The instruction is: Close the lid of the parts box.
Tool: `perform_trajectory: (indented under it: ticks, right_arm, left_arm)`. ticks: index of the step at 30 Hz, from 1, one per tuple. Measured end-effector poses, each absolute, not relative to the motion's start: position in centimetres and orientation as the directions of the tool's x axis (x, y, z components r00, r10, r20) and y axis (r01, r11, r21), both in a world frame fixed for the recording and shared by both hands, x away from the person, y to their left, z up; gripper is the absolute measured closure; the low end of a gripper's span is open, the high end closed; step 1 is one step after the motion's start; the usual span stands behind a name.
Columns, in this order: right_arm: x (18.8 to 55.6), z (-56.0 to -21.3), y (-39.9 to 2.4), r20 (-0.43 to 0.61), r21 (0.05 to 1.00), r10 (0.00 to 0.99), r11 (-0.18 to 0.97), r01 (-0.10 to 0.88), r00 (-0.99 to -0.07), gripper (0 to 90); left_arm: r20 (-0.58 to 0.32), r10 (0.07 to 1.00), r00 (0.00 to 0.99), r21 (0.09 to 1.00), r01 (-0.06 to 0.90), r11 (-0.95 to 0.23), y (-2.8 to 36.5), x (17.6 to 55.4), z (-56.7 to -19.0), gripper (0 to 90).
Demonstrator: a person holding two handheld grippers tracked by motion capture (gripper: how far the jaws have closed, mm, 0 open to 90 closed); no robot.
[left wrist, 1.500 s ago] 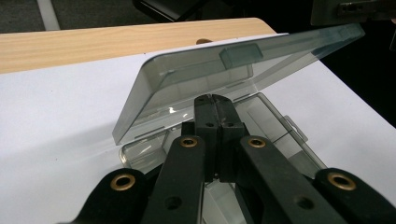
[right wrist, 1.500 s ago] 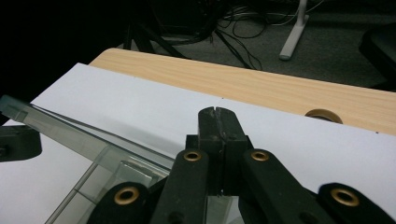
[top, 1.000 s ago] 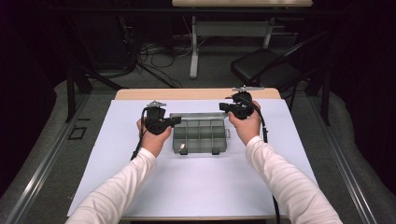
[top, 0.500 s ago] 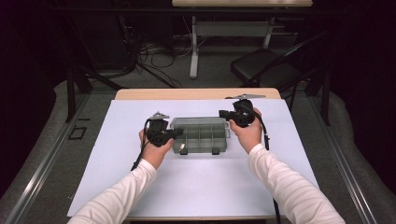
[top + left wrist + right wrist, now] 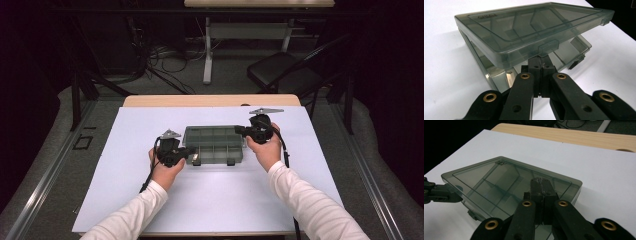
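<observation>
a smoky transparent compartment box (image 5: 215, 145) is seen on the white sheet (image 5: 125, 150) that covers the table (image 5: 210, 101), lying at the centre of the sheet in the high view, a little toward twelve o'clock. its lid (image 5: 534, 27) is raised off the base at the latch side, so that a gap is seen between lid and base (image 5: 564, 53) in the left gripper view. the left gripper (image 5: 192, 153) is held at about eight o'clock of the box in the high view, its jaws closed together with nothing clamped between them; in the left gripper view the tips are placed under the lid's edge, right by a latch tab (image 5: 549, 47), and whether the lid is actually touched cannot be told. the right gripper (image 5: 239, 130) is held at about two o'clock of the box, its jaws likewise pressed together on nothing; in the right gripper view its tips (image 5: 541, 185) are seen over the lid's surface near a corner, contact not being clear. the left gripper's jaws are also seen at nine o'clock of that view, against the box's edge.
</observation>
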State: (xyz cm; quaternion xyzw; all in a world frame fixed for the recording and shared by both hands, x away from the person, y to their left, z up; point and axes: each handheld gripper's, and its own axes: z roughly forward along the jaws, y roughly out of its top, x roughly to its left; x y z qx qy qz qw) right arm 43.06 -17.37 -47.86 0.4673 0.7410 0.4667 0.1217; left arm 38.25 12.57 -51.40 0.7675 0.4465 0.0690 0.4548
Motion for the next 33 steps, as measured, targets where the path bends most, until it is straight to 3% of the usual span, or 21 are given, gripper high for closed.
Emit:
perform_trajectory:
  ticks: [33]
  right_arm:
    - [40.5, -50.7, -17.9, 0.25, 0.782, 0.801, 0.165, 0.601, -0.544, 90.0]
  left_arm:
    - [-0.278, 0.749, 0.601, 0.752, 0.622, -0.22, 12.7, 35.7, -53.4, 90.0]
